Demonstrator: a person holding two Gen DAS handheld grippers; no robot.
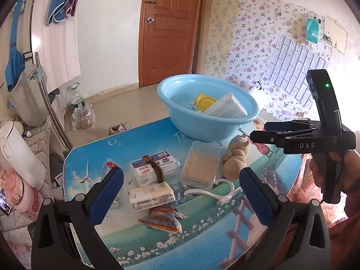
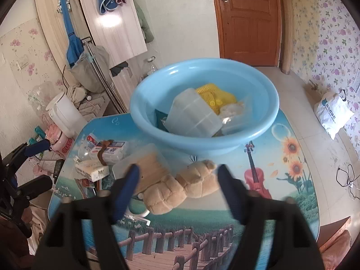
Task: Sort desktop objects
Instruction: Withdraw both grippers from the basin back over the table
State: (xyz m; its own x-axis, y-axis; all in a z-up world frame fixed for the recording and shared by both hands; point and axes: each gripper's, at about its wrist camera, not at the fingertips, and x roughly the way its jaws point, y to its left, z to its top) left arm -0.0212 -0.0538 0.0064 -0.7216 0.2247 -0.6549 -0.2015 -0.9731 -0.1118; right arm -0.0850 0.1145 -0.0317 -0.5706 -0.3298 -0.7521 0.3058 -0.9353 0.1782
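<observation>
plush bear point(image 2: 180, 187) lies on its side at centre frame of the right wrist view, long axis running lower left to upper right, head toward the blue basin point(image 2: 157, 85) on the picture-printed tabletop point(image 2: 281, 157). right gripper point(image 2: 177, 191) jaws stand released on either side of it, not pressing. left gripper point(image 1: 180, 193) jaws, spread wide, hover over a white packet point(image 1: 150, 196). basin contents overlap, partly hidden; jaw edges are blurred.
</observation>
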